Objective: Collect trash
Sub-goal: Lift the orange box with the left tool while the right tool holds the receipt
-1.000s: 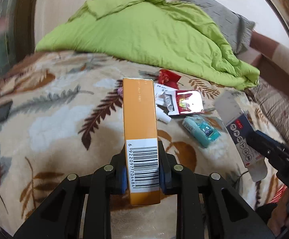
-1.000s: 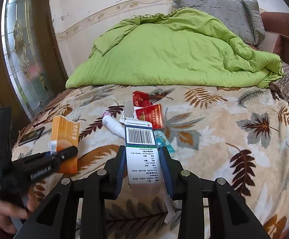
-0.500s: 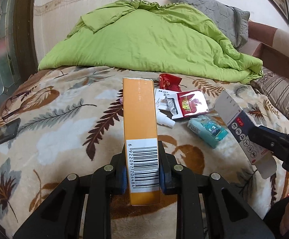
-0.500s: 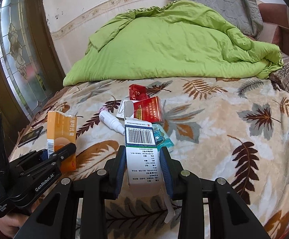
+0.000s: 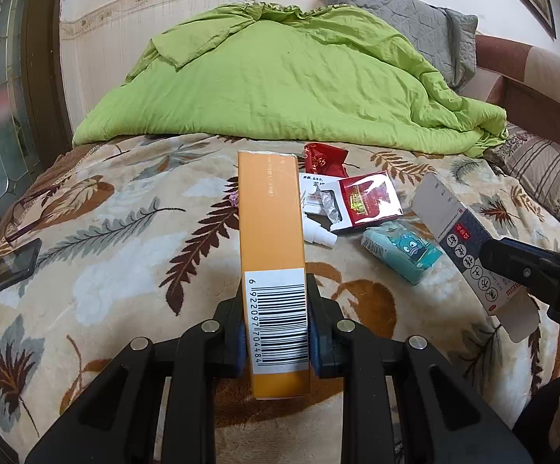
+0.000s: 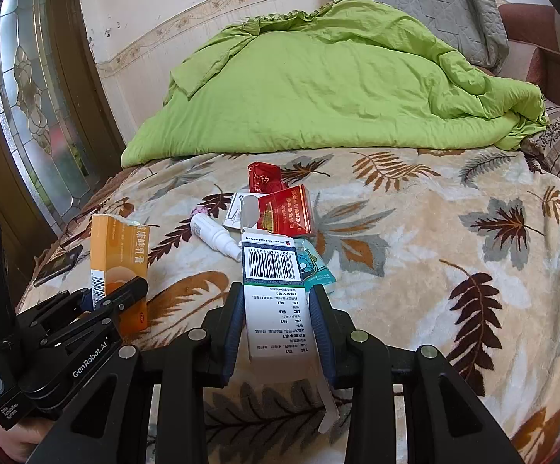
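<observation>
My left gripper (image 5: 276, 328) is shut on an orange carton (image 5: 272, 239) with a barcode, held above the bed; it also shows in the right wrist view (image 6: 119, 255). My right gripper (image 6: 278, 324) is shut on a white and dark medicine box (image 6: 274, 290), seen in the left wrist view (image 5: 461, 247) at the right. On the leaf-patterned blanket (image 5: 106, 239) lie a red cigarette pack (image 5: 368, 199), a red wrapper (image 5: 324, 158), a white spray bottle (image 6: 216, 234) and a teal tissue pack (image 5: 401, 251).
A green quilt (image 5: 291, 85) is heaped at the back of the bed with a grey pillow (image 5: 407, 15) behind it. A dark phone (image 5: 5, 270) lies at the bed's left edge. A glass-panelled door (image 6: 28, 89) stands left.
Both grippers have pulled back and risen a little with their boxes still held. The trash on the blanket has not moved.
</observation>
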Motion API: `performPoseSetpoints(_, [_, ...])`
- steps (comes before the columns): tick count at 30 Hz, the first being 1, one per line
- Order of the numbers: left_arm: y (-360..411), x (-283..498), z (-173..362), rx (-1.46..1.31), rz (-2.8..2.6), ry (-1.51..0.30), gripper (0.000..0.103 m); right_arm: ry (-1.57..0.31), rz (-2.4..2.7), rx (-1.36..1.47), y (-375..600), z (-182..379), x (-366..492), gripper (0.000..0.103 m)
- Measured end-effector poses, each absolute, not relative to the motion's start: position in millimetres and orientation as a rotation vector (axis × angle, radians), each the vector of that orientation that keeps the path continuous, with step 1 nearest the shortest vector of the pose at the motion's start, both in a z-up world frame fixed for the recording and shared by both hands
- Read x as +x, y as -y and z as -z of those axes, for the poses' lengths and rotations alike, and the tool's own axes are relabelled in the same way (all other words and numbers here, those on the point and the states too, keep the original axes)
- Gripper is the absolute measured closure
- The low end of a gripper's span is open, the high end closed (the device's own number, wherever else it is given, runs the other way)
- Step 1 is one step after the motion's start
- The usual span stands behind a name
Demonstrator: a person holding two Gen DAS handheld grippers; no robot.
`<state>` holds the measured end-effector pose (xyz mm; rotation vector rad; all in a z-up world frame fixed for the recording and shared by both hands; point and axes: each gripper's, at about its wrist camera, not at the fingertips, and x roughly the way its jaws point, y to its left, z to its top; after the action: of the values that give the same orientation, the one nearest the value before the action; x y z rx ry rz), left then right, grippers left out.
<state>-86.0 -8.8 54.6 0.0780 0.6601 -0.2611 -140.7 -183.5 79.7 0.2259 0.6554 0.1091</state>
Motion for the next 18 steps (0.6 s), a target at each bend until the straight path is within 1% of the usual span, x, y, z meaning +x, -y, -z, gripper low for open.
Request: performPoseSetpoints(18, [17.4, -97.0, -61.5, 0.082, 0.346, -0.636, 0.08, -0.647, -0.107, 0.273, 192.6, -80.9, -147.2, 0.066])
